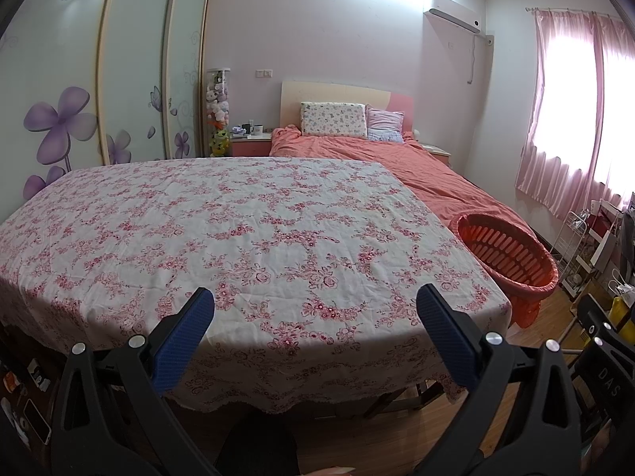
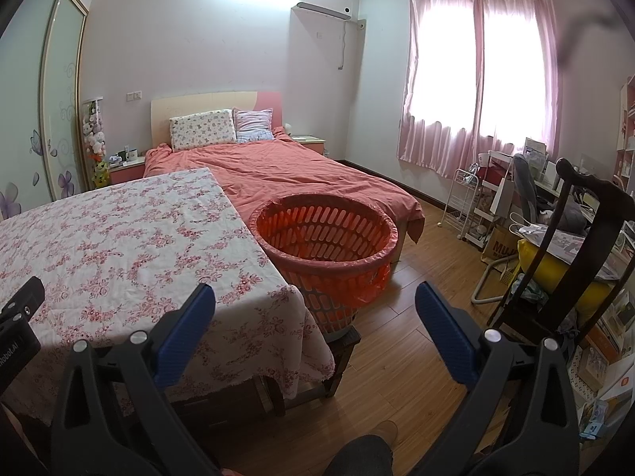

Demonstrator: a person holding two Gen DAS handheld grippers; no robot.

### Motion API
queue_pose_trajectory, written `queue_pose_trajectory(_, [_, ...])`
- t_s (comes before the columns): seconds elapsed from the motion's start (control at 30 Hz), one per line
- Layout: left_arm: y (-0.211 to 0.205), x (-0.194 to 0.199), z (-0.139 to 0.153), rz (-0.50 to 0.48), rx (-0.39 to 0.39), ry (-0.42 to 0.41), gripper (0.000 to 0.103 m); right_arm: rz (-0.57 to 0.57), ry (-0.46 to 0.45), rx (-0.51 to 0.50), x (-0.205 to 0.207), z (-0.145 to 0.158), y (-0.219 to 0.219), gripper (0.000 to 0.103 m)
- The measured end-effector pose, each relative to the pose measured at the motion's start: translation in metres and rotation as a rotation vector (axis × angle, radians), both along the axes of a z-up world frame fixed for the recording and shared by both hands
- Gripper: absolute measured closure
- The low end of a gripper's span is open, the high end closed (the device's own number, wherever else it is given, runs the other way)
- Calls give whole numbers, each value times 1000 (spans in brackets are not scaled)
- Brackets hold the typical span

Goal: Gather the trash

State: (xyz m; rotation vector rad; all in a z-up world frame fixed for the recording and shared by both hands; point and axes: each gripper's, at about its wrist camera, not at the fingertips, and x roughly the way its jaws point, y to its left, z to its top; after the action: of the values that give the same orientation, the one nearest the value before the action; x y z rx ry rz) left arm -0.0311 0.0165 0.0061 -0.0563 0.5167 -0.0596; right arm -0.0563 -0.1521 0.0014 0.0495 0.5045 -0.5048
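Trash is nowhere to be seen on the table (image 1: 254, 214): its floral cloth lies bare in both views, so the task looks either finished or not yet started, and I cannot tell which. Both tools are empty. The left gripper (image 1: 315, 329) hangs over the near edge of the table with its blue pads (image 1: 186, 341) spread wide apart and nothing between them; the right gripper (image 2: 315, 329) is likewise spread wide, aimed past the table's right corner. What matters for any coming move is the basket (image 2: 323, 234), lined with a red bag, which stands on a dark stool just beside the table's right edge, between table and bed (image 2: 301, 174). It lies almost straight ahead of the right gripper and well off to the right of the left one, so the right hand is the nearer for any drop. The basket's mouth is open upward and looks empty.
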Motion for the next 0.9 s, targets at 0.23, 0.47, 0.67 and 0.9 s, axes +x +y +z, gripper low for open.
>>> queue_pose_trajectory(0.23, [0,0,0,0,1,0,3,0,0,1,0,0,0,4])
queue_pose_trajectory(0.47, [0,1,-1,0,4,1,3,0,0,1,-1,0,0,4])
queue_pose_trajectory(0.67, [1,1,-1,-1,5,2,3,0,0,1,-1,0,0,4])
queue_pose_trajectory(0.9, [0,1,-2,-2,7,2,3,0,0,2,-1,0,-1,4])
